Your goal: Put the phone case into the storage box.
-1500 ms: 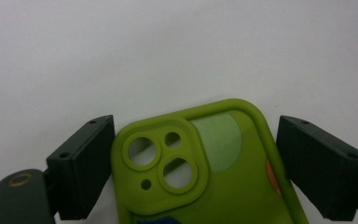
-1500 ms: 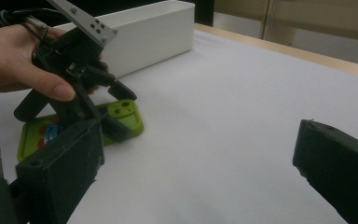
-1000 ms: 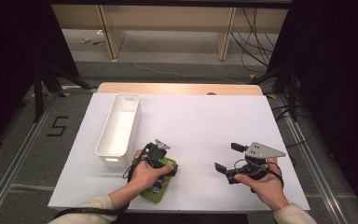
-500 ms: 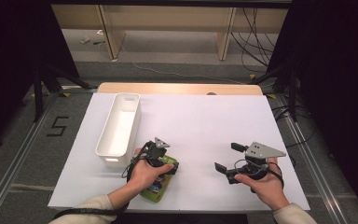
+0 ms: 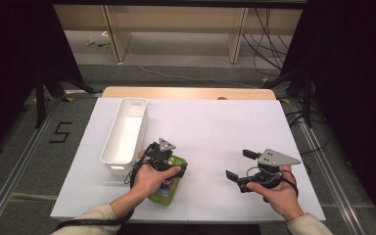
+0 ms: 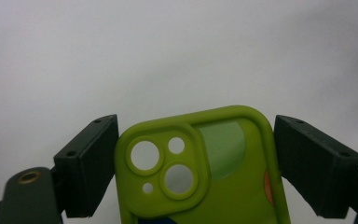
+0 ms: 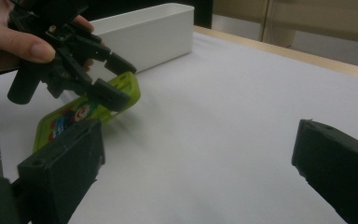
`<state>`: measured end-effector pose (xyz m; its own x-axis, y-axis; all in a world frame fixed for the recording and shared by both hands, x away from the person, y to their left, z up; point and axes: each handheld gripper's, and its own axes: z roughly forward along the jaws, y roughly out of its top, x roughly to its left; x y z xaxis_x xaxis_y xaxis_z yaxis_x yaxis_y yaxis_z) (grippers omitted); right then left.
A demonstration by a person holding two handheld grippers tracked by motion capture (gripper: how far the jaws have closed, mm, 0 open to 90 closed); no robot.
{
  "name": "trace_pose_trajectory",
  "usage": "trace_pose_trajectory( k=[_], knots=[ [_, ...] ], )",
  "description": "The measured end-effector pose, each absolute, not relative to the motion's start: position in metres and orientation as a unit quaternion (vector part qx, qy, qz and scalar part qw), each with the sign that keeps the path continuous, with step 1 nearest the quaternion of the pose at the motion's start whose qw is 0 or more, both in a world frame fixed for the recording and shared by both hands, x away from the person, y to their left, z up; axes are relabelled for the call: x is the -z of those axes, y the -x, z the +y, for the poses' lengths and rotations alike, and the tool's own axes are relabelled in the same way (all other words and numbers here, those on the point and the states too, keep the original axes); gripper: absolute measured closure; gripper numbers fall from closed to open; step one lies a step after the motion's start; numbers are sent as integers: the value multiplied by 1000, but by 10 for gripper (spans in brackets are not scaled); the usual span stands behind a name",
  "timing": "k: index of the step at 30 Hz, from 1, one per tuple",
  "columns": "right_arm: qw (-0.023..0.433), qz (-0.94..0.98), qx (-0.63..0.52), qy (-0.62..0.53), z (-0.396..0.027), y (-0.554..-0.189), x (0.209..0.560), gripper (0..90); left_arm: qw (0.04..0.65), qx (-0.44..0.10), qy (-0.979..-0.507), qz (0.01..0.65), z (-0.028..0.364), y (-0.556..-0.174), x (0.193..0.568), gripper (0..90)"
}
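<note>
White paper covers the counter (image 5: 215, 127), with a long white bin (image 5: 126, 134) standing at its left. Just right of the bin, the left gripper (image 6: 193, 161) has its jaws clamped on the sides of a green phone case (image 6: 205, 172), its far end tilted off the paper. The right gripper (image 5: 240, 166) hovers well apart, jaws wide and empty.

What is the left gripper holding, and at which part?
The left gripper holds a green phone case by its two long sides, near the camera end.

The high view is looking forward and down over the table (image 5: 215, 127). The left gripper view is sitting close above the green phone case (image 6: 200, 168). The right gripper view is looking low across toward that case (image 7: 88, 109), which all 3 views are sharing.
</note>
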<state>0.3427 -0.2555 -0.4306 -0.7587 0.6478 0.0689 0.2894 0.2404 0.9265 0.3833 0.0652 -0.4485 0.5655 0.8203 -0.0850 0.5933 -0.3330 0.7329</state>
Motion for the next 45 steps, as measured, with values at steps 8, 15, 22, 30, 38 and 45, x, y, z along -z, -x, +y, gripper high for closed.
trace_pose_trajectory(
  k=[8, 15, 22, 30, 38, 45],
  knots=[
    [168, 769, -536, -305, -256, -343, 431, 38, 395, -164, -790, 439, 68, -384, 437, 161],
    [168, 767, -538, -306, -256, -343, 430, 42, 411, -169, -781, 440, 71, -385, 427, 161],
    [168, 765, -540, -308, -256, -343, 430, 44, 426, -179, -774, 434, 73, -385, 415, 161],
    [167, 763, -542, -310, -256, -343, 430, 46, 442, -190, -762, 434, 75, -389, 405, 161],
    [163, 761, -545, -312, -256, -343, 431, 47, 449, -198, -755, 435, 76, -394, 400, 161],
    [163, 759, -547, -313, -257, -343, 431, 49, 456, -200, -749, 437, 78, -398, 395, 161]
  ],
)
